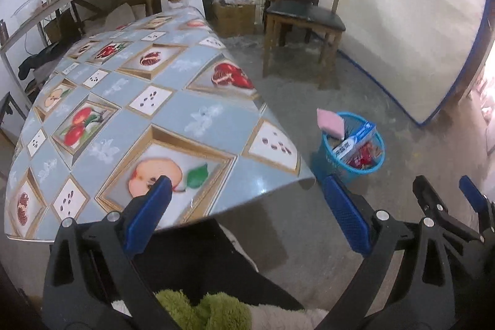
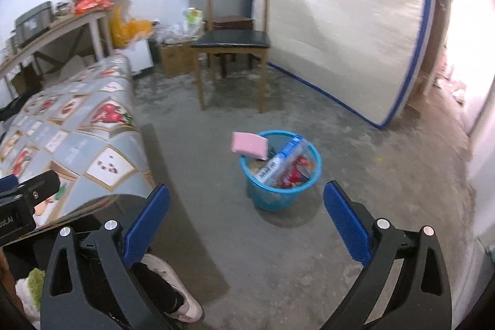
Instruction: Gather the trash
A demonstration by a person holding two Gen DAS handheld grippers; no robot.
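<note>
Both grippers stand spread wide with nothing between their blue pads: the left gripper [image 1: 246,207] hangs at the bottom of its view over the near edge of the table [image 1: 198,101], and the right gripper [image 2: 247,217] sits low in its view above bare floor [image 2: 355,175]. The trash is already in the blue bin [image 2: 280,200], which stands on the floor in the lower middle of the right view, apart from the table. The likely trouble is the pink sponge [image 2: 250,145]: it is perched at the bin's upper-left rim, partly outside it, and I judge that a knock to the bin could tip it onto the floor. The bin itself looks light, so a careless bump from a gripper might topple it and spill what it holds. The long white-and-blue box [image 2: 280,161] leans inside the bin, its long axis running from lower left to upper right in the right view, its upper end poking just over the far rim. Red wrappers [image 2: 295,173] lie beside it.
</note>
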